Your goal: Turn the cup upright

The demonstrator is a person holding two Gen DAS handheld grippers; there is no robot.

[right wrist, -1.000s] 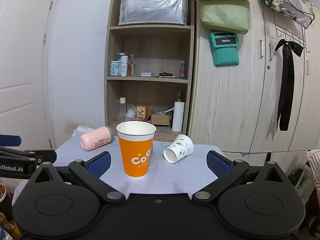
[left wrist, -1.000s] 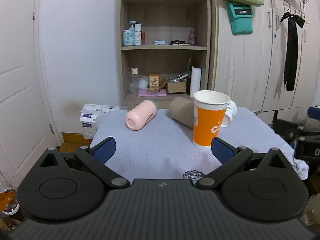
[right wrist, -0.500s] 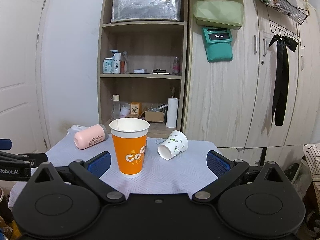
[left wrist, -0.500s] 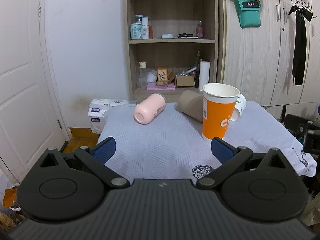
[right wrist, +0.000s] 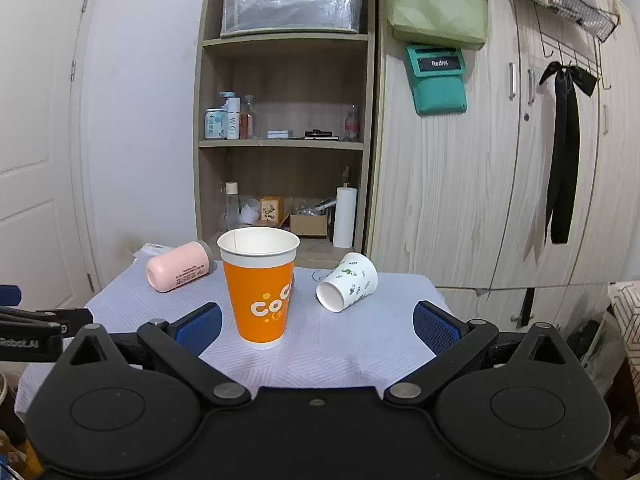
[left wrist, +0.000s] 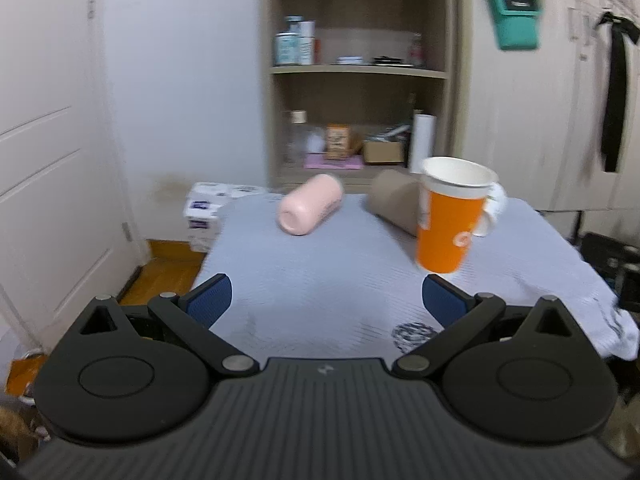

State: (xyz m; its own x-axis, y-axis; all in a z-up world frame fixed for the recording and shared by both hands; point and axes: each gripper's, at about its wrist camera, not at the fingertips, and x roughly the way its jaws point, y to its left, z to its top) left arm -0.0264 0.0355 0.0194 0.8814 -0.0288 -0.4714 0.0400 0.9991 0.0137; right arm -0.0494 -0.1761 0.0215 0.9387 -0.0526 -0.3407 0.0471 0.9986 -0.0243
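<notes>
An orange paper cup (right wrist: 262,288) stands upright on the cloth-covered table (right wrist: 360,352); it also shows in the left wrist view (left wrist: 448,220). A white patterned cup (right wrist: 347,287) lies on its side to its right, mouth toward me. A pink cup (left wrist: 310,208) and a brown cup (left wrist: 394,202) lie on their sides further back; the pink cup also shows in the right wrist view (right wrist: 178,271). My left gripper (left wrist: 326,300) and right gripper (right wrist: 316,326) are both open and empty, held back at the table's near edge.
A wooden shelf unit (right wrist: 284,140) with bottles and boxes stands behind the table. Wooden cabinets (right wrist: 500,160) are to the right, a white door (left wrist: 48,160) to the left. Paper packs (left wrist: 208,208) lie on the floor by the table. The left gripper's body (right wrist: 32,328) shows at the right wrist view's left edge.
Both grippers have drawn back slightly from the table. The left wrist view is now blurred and tilted from motion. The cups have not moved.
</notes>
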